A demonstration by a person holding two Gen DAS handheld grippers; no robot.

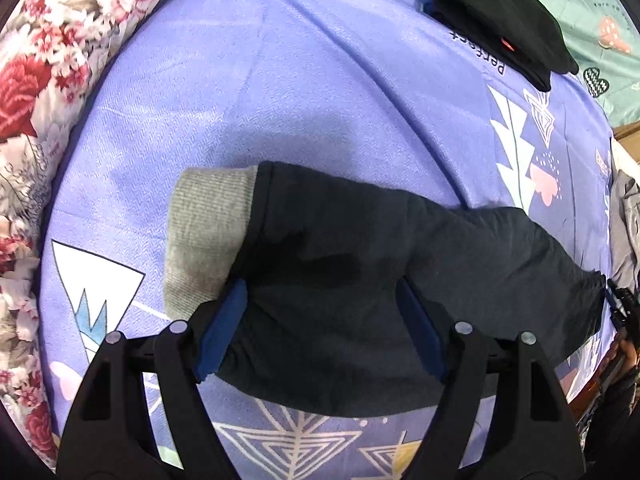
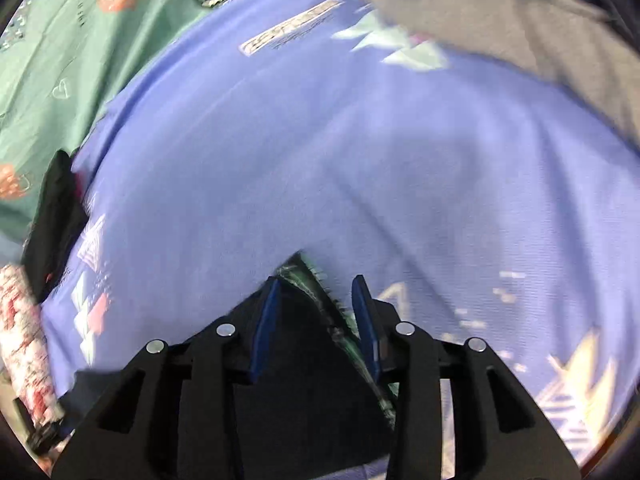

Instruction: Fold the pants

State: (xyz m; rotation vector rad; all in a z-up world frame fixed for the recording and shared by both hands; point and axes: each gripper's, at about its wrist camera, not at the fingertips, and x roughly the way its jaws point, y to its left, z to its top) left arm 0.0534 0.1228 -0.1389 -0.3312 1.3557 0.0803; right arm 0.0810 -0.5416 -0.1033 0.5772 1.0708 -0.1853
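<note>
Dark pants (image 1: 360, 264) with a grey ribbed cuff (image 1: 208, 236) lie folded across the purple bedsheet (image 1: 280, 80). My left gripper (image 1: 320, 300) is open, its blue fingers (image 1: 224, 328) straddling the cuff end of the pants from above. My right gripper (image 2: 316, 296) shows at the right edge of the left wrist view (image 1: 618, 304). In its own blurred view its jaws stand partly apart around a corner of the dark pants (image 2: 308, 344) with a green-patterned edge (image 2: 312, 276); whether they pinch it is unclear.
A floral quilt (image 1: 48, 100) borders the left. A folded black garment (image 1: 504, 20) lies at the far right over a teal sheet (image 1: 600, 12). A grey garment (image 2: 520, 20) lies at the sheet's right side.
</note>
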